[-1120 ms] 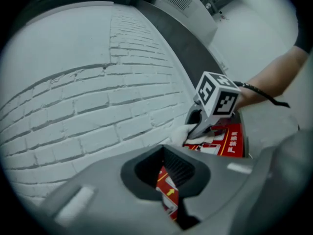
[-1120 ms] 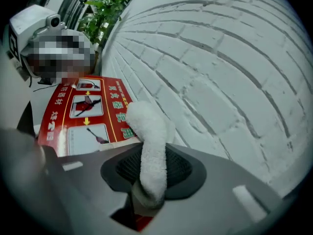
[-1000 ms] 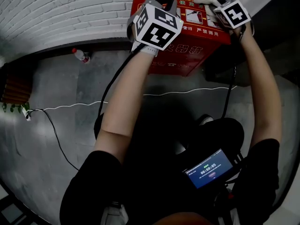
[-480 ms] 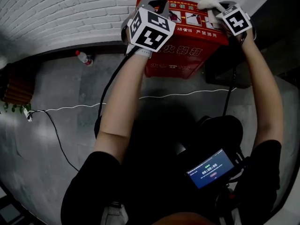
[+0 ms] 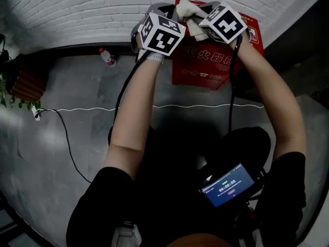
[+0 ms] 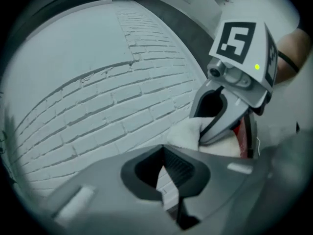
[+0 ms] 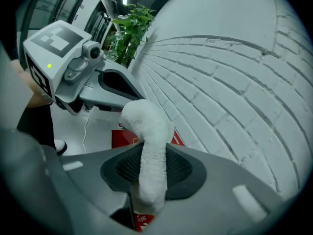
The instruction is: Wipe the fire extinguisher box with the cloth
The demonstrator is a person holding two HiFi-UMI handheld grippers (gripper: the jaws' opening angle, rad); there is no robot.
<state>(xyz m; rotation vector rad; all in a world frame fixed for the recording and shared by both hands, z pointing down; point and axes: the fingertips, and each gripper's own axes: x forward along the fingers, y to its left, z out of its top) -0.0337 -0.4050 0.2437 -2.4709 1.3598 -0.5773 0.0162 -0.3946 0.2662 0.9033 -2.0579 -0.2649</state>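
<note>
The red fire extinguisher box [image 5: 218, 60] stands against the white brick wall. My right gripper [image 5: 199, 13] is over the box's top left corner, shut on a white cloth [image 5: 188, 10]. In the right gripper view the cloth [image 7: 151, 141] stands up out of the closed jaws, with the red box [image 7: 126, 137] below. My left gripper [image 5: 165, 7] is just left of the box, close to the cloth, jaws together and holding nothing. The left gripper view shows its own jaws [image 6: 171, 182] closed, with the right gripper [image 6: 230, 106] and the cloth [image 6: 193, 131] straight ahead.
A white brick wall [image 5: 77, 9] runs behind the box. A plastic bottle [image 5: 107, 57] lies at the wall's foot, and a white cable [image 5: 154, 107] crosses the grey floor. A potted plant [image 5: 15, 86] stands at far left. A lit screen [image 5: 226, 185] hangs at the person's waist.
The right gripper has carried the cloth leftward along the box's top, ending right beside the left gripper. The head view has swung, so the box now sits further right.
</note>
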